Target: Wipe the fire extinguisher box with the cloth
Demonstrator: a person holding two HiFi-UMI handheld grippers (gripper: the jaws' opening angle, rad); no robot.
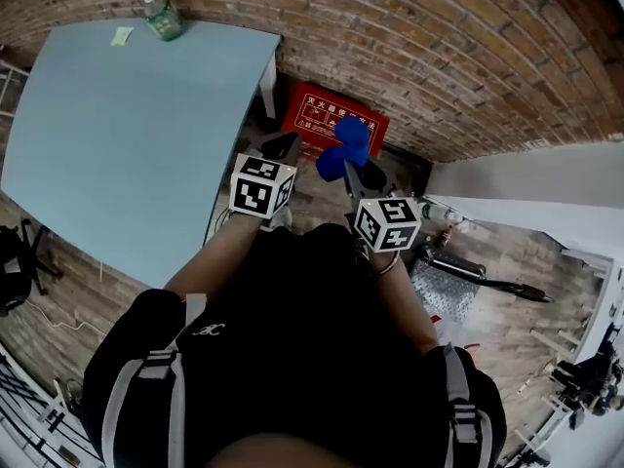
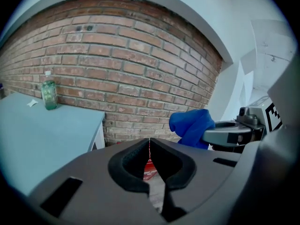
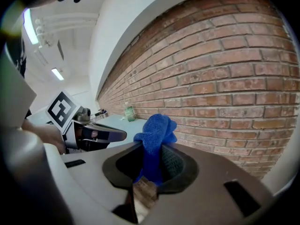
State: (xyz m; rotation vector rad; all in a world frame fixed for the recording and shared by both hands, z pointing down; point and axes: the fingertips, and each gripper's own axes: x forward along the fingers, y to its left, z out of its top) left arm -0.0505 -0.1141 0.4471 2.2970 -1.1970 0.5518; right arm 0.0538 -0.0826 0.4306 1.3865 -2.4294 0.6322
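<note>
A red fire extinguisher box (image 1: 334, 118) stands on the floor against the brick wall; a sliver of the box (image 2: 148, 168) shows between the left jaws. My right gripper (image 1: 349, 169) is shut on a blue cloth (image 1: 346, 149), held above the box's right part. The cloth (image 3: 154, 135) sticks up bunched from between the right jaws. My left gripper (image 1: 285, 144) is shut with nothing in it, its jaws touching, just left of the cloth (image 2: 192, 126) and above the box's left edge.
A pale blue table (image 1: 117, 135) stands to the left with a green bottle (image 1: 161, 16) at its far edge by the wall. A white wall or column (image 1: 526, 178) rises on the right. Dark metal gear (image 1: 468, 266) lies on the wooden floor at right.
</note>
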